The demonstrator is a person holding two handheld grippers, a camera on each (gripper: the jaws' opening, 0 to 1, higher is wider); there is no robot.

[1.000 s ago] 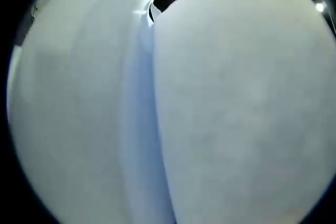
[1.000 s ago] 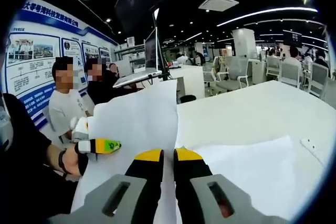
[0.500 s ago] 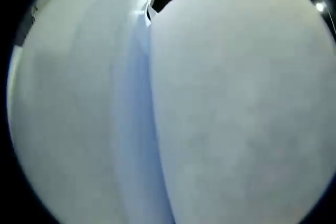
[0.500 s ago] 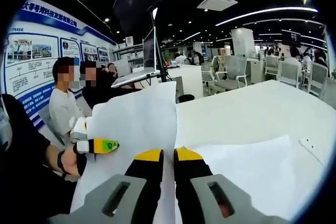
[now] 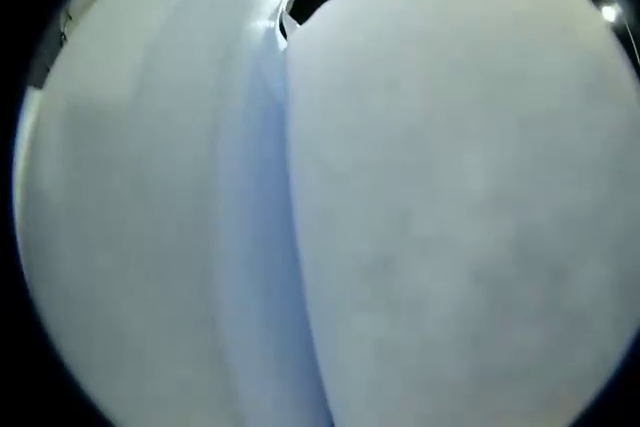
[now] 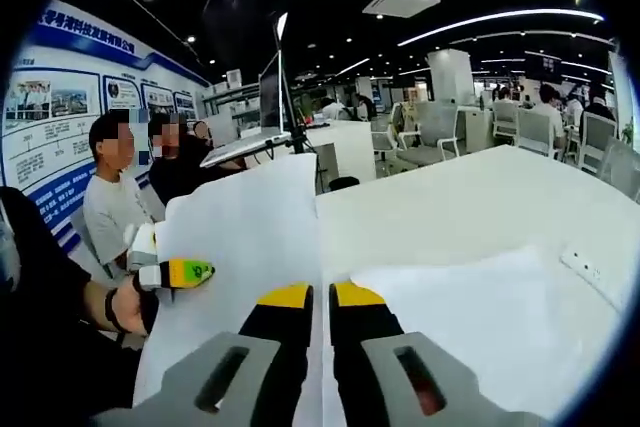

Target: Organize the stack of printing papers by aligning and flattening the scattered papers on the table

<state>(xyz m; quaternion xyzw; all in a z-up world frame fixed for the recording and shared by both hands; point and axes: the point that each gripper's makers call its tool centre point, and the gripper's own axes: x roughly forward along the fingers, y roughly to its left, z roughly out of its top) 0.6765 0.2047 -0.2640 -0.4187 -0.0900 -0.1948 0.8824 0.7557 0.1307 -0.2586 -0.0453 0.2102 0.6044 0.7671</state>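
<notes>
A stack of white printing papers stands on edge above the white table in the right gripper view. My right gripper, black with yellow tips, is shut on the stack's near edge, and the sheets run up between its jaws. My left gripper, with a yellow-green tip and held by a hand, grips the stack's left edge. Another white sheet lies flat on the table to the right. In the left gripper view the white papers press close to the lens and hide the jaws.
Two people sit at the left in front of a blue and white wall poster. A laptop on a stand rises behind the papers. Office chairs and desks fill the room beyond the table's far edge.
The right gripper view has shifted slightly. The sheets in the left gripper view moved a little to the left. Both grips stay the same.
</notes>
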